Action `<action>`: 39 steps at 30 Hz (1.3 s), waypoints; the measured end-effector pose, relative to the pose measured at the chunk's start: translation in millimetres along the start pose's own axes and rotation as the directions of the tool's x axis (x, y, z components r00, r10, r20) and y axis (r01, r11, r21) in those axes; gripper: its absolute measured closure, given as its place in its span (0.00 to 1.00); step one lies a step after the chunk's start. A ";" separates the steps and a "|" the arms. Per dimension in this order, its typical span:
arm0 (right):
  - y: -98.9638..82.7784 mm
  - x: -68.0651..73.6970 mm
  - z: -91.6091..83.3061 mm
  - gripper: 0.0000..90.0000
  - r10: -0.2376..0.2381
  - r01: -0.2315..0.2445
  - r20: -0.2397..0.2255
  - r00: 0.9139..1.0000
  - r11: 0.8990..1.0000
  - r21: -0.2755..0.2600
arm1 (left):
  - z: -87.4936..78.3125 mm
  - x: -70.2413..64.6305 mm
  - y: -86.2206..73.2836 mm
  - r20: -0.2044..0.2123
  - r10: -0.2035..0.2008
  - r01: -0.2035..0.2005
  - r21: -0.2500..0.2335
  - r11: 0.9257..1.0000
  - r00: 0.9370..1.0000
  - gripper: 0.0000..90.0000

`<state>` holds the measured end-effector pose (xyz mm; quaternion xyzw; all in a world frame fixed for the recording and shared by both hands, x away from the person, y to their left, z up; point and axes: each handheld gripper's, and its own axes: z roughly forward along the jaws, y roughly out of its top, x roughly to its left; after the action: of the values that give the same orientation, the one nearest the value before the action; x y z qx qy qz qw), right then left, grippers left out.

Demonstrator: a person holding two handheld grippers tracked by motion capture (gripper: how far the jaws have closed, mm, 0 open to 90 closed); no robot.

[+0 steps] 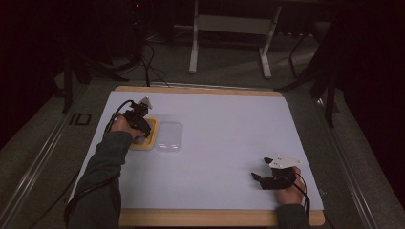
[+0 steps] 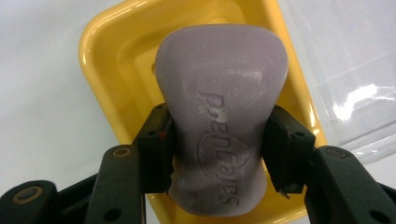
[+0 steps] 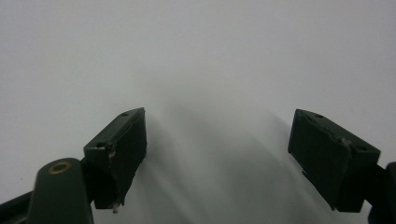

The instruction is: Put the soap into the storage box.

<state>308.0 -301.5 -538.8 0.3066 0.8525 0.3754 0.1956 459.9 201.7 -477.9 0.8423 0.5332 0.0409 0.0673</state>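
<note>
High view: the left hand-held gripper (image 1: 141,128) sits down in the yellow soap dish (image 1: 152,138), a clear lid (image 1: 170,137) just to its right; the right hand-held gripper (image 1: 261,173) rests well apart on the white counter (image 1: 224,143). Left gripper view — jaws clamp the purple soap bar (image 2: 222,116) by its sides, above the dish. Right gripper view — jaws spread wide, nothing between them, bare counter ahead.

My left gripper (image 2: 217,154): matte black jaws, brass-coloured pivot rivets, small screw holes, a red mark on one pad. My right gripper (image 3: 219,154): the same build, chipped pad edges. Black cables trail from both. Grey-green sleeves (image 1: 102,167).
</note>
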 end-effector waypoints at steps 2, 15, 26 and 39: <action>0.0 0.2 0.1 0.21 0.000 0.000 0.001 1.000 1.000 0.000 | 2.3 -1.1 -0.4 -0.001 0.021 -0.021 0.002 1.000 1.000 0.55; 0.0 0.4 0.4 0.21 -0.002 0.002 0.001 1.000 1.000 -0.001 | 10.7 7.7 -5.3 0.059 -0.011 0.014 -0.050 0.999 0.998 0.40; 0.1 0.7 0.2 0.21 -0.004 0.004 0.002 1.000 1.000 0.001 | 0.3 8.3 -7.7 0.055 -0.007 0.012 -0.080 0.997 0.998 0.34; 0.1 0.7 0.2 0.21 -0.005 0.005 0.003 1.000 1.000 0.001 | -23.4 7.5 -12.4 0.042 0.013 -0.006 -0.148 0.989 0.999 0.31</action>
<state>307.6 -300.9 -538.9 0.3052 0.8532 0.3740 0.1975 448.8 215.4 -456.7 0.8382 0.5231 0.0627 0.1410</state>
